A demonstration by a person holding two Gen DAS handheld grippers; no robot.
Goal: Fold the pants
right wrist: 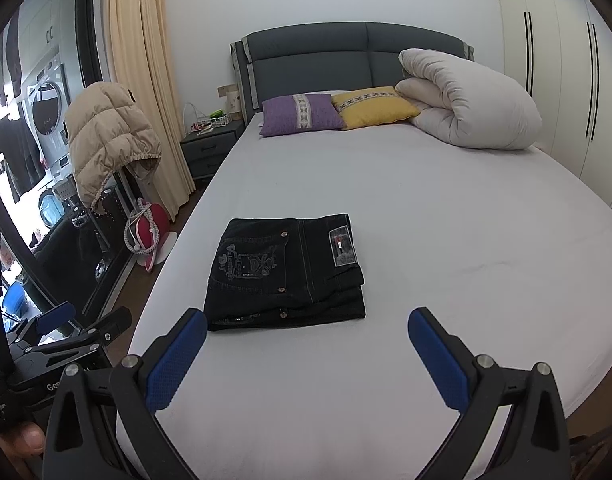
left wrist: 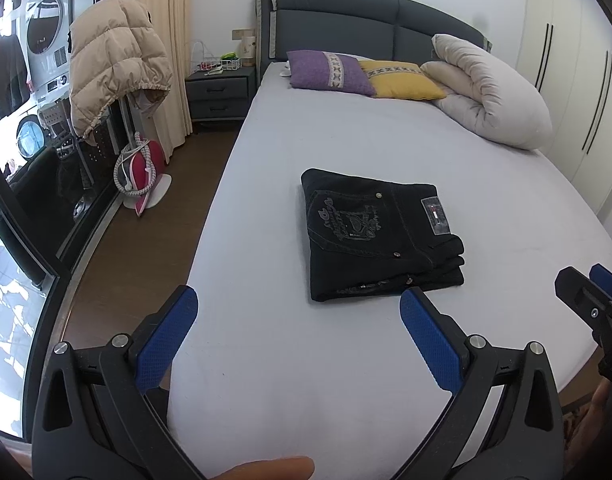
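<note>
Black jeans (left wrist: 379,236) lie folded into a compact rectangle on the grey bed sheet (left wrist: 345,380), back pocket embroidery and label patch facing up. They also show in the right wrist view (right wrist: 290,276). My left gripper (left wrist: 300,312) is open and empty, held above the sheet just in front of the jeans. My right gripper (right wrist: 307,330) is open and empty, also a little short of the jeans. The right gripper shows at the right edge of the left wrist view (left wrist: 589,292); the left gripper shows at the left edge of the right wrist view (right wrist: 82,320).
A purple pillow (right wrist: 300,114), a yellow pillow (right wrist: 373,108) and a rolled white duvet (right wrist: 469,100) lie at the bed's head. A nightstand (right wrist: 210,148), a beige puffer jacket (right wrist: 106,140) on a rack and a glass door stand left. White wardrobes (right wrist: 565,80) stand right.
</note>
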